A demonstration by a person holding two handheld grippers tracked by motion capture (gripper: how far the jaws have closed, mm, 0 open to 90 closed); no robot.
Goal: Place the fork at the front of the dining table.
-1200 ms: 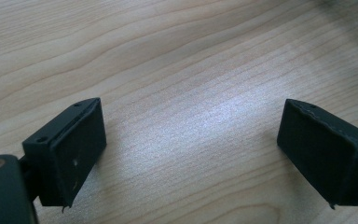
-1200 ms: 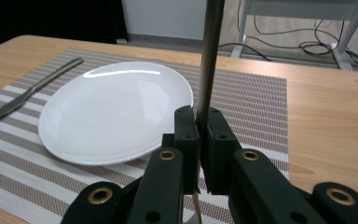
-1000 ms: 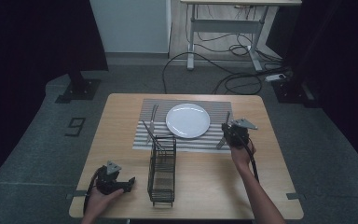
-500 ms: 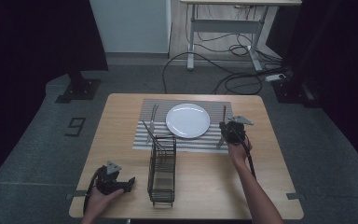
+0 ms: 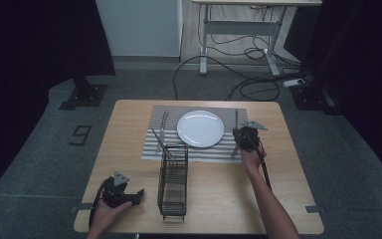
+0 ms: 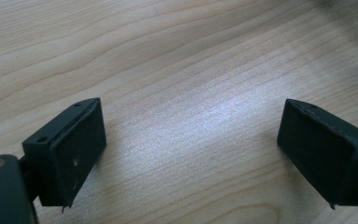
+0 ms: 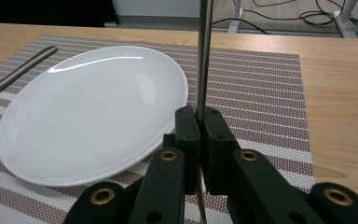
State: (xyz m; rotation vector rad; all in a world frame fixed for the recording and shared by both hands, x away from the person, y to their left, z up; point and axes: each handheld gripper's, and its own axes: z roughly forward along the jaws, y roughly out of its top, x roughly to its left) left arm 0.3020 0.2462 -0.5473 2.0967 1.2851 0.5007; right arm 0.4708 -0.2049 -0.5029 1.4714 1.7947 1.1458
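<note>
**Inspector A:** Starting at the left. The left gripper [image 5: 135,195] lies on the pale wooden table [image 5: 288,199] at the near edge, held in the person's left hand. The left gripper view has its jaws standing wide apart with bare wood grain between them. I judge it parked, kept out of the working area.

**Inspector B:** Agreed, it carries nothing. Next item?

**Inspector A:** The black wire cutlery rack [image 5: 173,181] stands upright near the table's middle, its far end touching the mat's near edge. A thin rod-like piece [image 5: 156,137] leans out of that far end; I cannot tell what it is. The rack appears to be the supply point, set within reach of both hands.

**Inspector B:** And the place setting?

**Inspector A:** There is a brown-and-white striped woven placemat [image 5: 149,149]. A steel fork [image 5: 163,124] lies flat on it just left of the round white ceramic plate [image 5: 200,128], which sits at the mat's centre. That is the ordinary position for a fork.

**Inspector B:** The right side?

**Inspector A:** The right gripper [image 5: 243,137] is over the mat's right part, just beside the plate's rim. Its jaws are clamped on a slim steel utensil [image 7: 205,51], probably a knife, with the shaft running away from the person, parallel to the fork. The grip is mid-shaft, which I judge keeps the piece level for setting down.

**Inspector B:** Is it down yet?

**Inspector A:** I cannot tell whether it touches the mat.
</note>
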